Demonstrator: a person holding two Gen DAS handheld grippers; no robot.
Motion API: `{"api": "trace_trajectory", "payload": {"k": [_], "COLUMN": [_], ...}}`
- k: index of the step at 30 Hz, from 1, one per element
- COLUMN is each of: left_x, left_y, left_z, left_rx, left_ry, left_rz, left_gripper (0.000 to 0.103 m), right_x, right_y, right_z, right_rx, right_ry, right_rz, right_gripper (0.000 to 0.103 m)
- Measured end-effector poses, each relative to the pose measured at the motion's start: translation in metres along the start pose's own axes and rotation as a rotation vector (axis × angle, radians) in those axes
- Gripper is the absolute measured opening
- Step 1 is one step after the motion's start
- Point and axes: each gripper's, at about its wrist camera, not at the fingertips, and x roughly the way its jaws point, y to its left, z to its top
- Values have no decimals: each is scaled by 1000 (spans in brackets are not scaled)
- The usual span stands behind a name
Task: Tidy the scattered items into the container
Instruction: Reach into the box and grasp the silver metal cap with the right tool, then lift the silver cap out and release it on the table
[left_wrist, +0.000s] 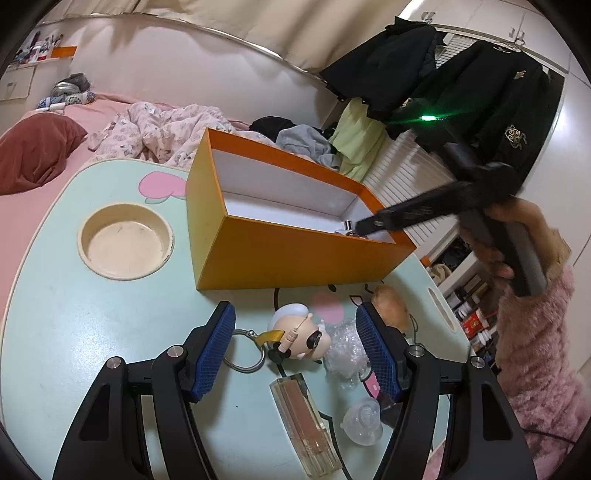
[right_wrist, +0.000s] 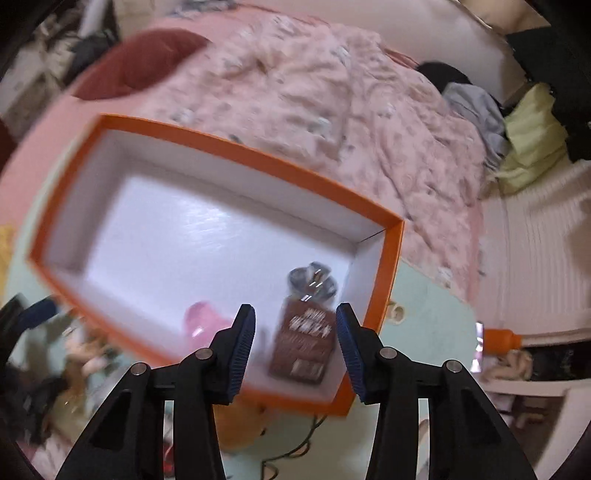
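At the centre of the left wrist view an orange box (left_wrist: 295, 254) with a white inside stands on a pale green lap table (left_wrist: 74, 332). The left gripper (left_wrist: 295, 350) hovers low in the frame, jaws apart and holding nothing, over a cartoon figure keychain (left_wrist: 299, 336), crumpled clear wrap (left_wrist: 343, 350) and a clear lipstick case (left_wrist: 303, 421). From the right edge the right gripper (left_wrist: 364, 227), in a hand (left_wrist: 498, 236) with a fuzzy pink sleeve (left_wrist: 535, 369), reaches over the box rim. In the blurred right wrist view its jaws stand apart, gripping nothing; below them inside the box lie a brown bottle (right_wrist: 303, 339) and something pink (right_wrist: 203, 321).
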Motion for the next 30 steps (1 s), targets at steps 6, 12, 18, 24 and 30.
{"api": "trace_trajectory", "payload": {"k": [6,12,18,24,30], "left_x": [0,-2,-2,-1,1], "left_y": [-2,0,-1,-1,0], "left_z": [-2,0,0,-1,0], "left_rx": [7,-1,2,4,-8], "left_ry": [1,-3,-3,-5,5], "left_rz": [8,16,13,10,14], "left_gripper": [68,68,68,68,68], "right_x": [27,36,35,-1,-59], "right_y": [-11,1,-4,-10,-1], "right_z": [11,13,9,5,-41], "right_rx": [97,55,91,218,274], "right_ry": [63,72,18,-255,-543], "right_rz": [48,59,121,126,200], "right_gripper": [44,25,25,25,25]}}
